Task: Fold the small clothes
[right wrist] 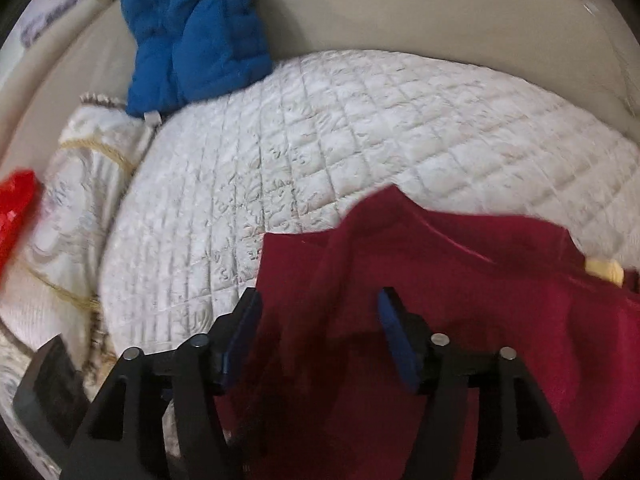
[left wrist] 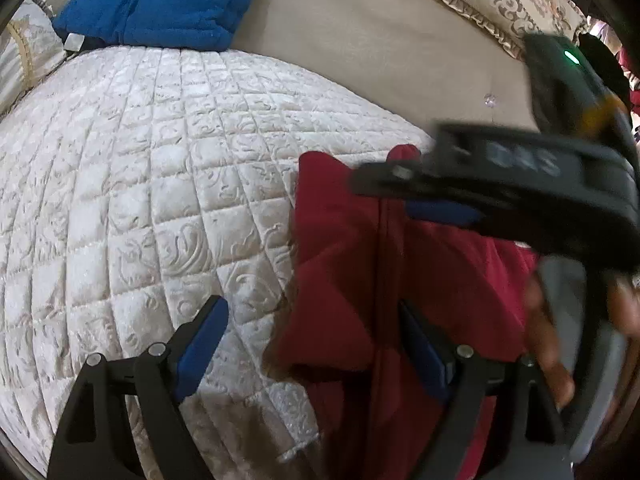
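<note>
My left tongs (left wrist: 312, 344) stand wide apart, one finger over the quilt, the other over the dark red garment (left wrist: 400, 280), pinching nothing. My right tongs (right wrist: 320, 320) are parted too, pads clear of the red cloth lying between and beneath them. The garment sits rumpled at the near edge of a cream quilted cover (left wrist: 140, 180) (embossed with scrolls). Beyond it, a blue padded jacket (left wrist: 168, 0) rests against the beige backrest (left wrist: 360, 28), with a frilled patterned cushion (left wrist: 508, 0) further along.
</note>
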